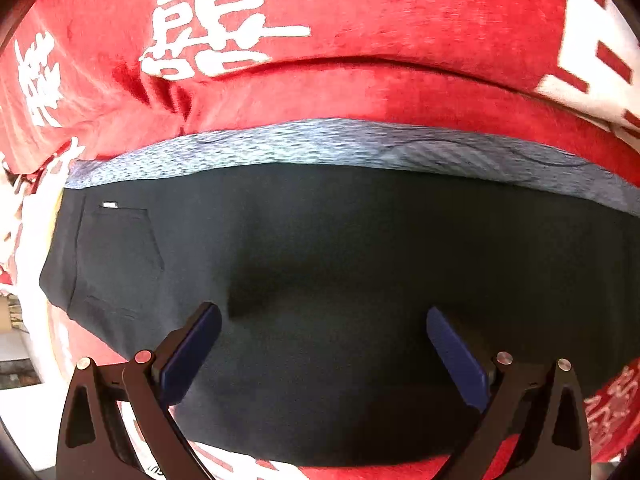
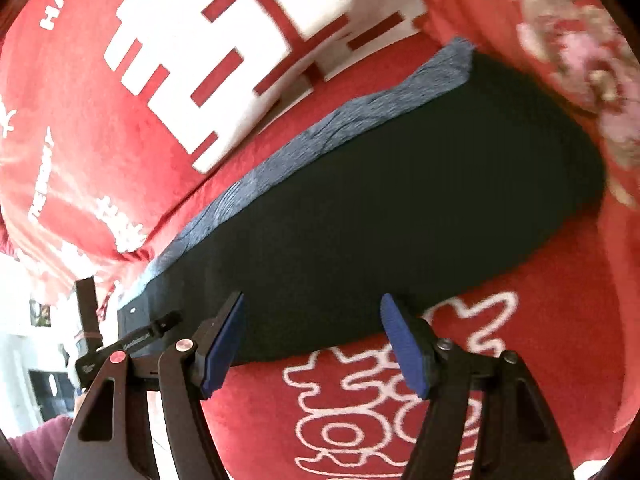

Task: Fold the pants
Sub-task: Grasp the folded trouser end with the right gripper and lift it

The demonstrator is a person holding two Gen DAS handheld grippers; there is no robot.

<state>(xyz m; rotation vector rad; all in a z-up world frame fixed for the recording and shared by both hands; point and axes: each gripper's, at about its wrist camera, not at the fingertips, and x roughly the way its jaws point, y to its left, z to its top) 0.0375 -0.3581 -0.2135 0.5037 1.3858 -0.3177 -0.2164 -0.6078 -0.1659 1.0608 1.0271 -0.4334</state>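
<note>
Black pants (image 1: 340, 264) lie flat on a red blanket, folded lengthwise, with a back pocket (image 1: 124, 240) at the left and a grey inner lining (image 1: 320, 144) showing along the far edge. My left gripper (image 1: 324, 316) hovers over the middle of the pants, open, nothing between its blue pads (image 1: 192, 356). In the right wrist view the pants (image 2: 400, 208) stretch away to the upper right with the grey strip (image 2: 340, 120) along their far side. My right gripper (image 2: 312, 308) is open above the near edge of the pants, holding nothing.
The red blanket (image 1: 360, 8) with large white characters covers the whole surface under the pants and bunches into a fold behind them. The other gripper (image 2: 132, 340) and a maroon sleeve (image 2: 40, 440) show at the lower left of the right wrist view, by a bright room beyond.
</note>
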